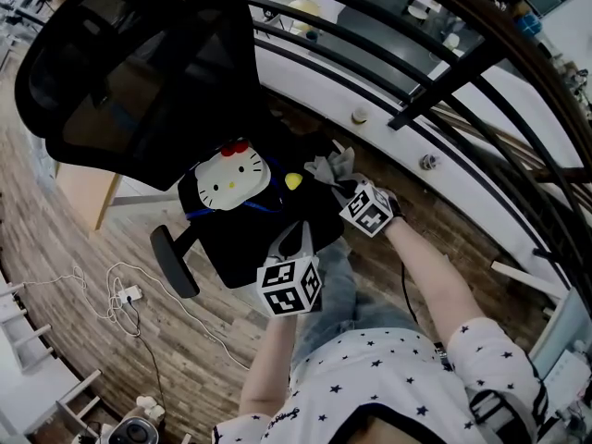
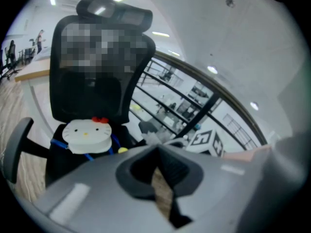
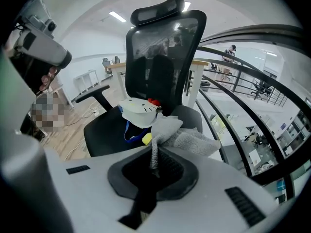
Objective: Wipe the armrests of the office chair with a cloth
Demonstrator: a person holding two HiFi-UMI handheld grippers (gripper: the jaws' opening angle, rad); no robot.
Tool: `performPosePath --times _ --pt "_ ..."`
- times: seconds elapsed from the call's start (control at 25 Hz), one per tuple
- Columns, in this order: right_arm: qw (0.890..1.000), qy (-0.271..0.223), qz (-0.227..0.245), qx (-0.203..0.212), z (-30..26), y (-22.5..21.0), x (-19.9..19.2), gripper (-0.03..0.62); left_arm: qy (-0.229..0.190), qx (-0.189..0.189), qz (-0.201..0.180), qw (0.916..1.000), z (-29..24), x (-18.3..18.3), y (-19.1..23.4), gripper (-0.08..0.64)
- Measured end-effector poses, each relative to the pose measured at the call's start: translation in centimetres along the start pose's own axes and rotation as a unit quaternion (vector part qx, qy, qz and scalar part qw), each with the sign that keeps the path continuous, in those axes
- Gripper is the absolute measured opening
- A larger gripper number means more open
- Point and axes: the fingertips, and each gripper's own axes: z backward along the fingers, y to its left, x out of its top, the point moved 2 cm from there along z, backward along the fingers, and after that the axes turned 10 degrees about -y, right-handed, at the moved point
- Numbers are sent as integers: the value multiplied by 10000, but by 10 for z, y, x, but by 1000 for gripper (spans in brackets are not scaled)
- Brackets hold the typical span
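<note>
The black mesh office chair (image 1: 139, 72) has a white cat-face cushion (image 1: 231, 178) on its seat. In the head view its left armrest (image 1: 176, 262) sticks out lower left. A grey cloth (image 1: 331, 167) hangs bunched at the seat's right edge, and my right gripper (image 1: 344, 188) is shut on it. The right gripper view shows the cloth (image 3: 182, 137) pinched in that gripper (image 3: 154, 161), just before the right armrest (image 3: 191, 114). My left gripper (image 1: 301, 237) hovers over the seat's front edge; its jaws (image 2: 158, 152) meet with nothing between them.
A black railing (image 1: 435, 91) over a curved white ledge runs close behind and to the right of the chair. A wooden desk panel (image 1: 88, 192) stands left of it. White cables and a power strip (image 1: 125, 294) lie on the wood floor at lower left.
</note>
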Motion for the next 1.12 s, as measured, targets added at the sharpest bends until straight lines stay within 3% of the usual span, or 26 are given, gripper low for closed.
performPosePath --times 1.12 --pt "9997 156 -152 74 44 48 -42 26 10 -147 -128 9998 23 -19 -22 6"
